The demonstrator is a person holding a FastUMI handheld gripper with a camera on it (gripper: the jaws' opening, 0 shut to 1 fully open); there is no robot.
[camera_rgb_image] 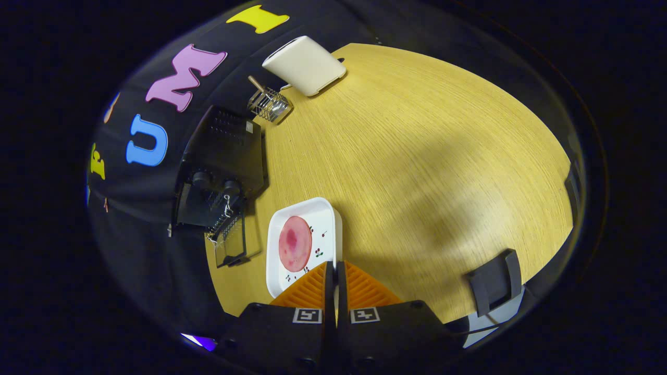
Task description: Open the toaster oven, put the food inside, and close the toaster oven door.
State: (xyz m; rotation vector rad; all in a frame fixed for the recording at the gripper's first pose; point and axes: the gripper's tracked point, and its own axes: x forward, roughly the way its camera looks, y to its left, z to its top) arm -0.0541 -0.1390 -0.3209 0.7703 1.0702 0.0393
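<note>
Two gripper (335,268) fingers pressed together, empty, touching white square plate's (327,219) rim; black toaster oven (221,172) beside plate stands open, so spread fingers before gripping.

A staged recording booth was shown rather than a home kitchen: a pale wood-grain round table (417,156) was backed by black cloth, with a black toaster oven (221,166) at the frame's left and a cream boxy appliance (305,65) at the top.

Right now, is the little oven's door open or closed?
Open. The toaster oven has its glass door folded down flat on the table, beside the plate. The gripper's fingers are together, holding nothing.
</note>
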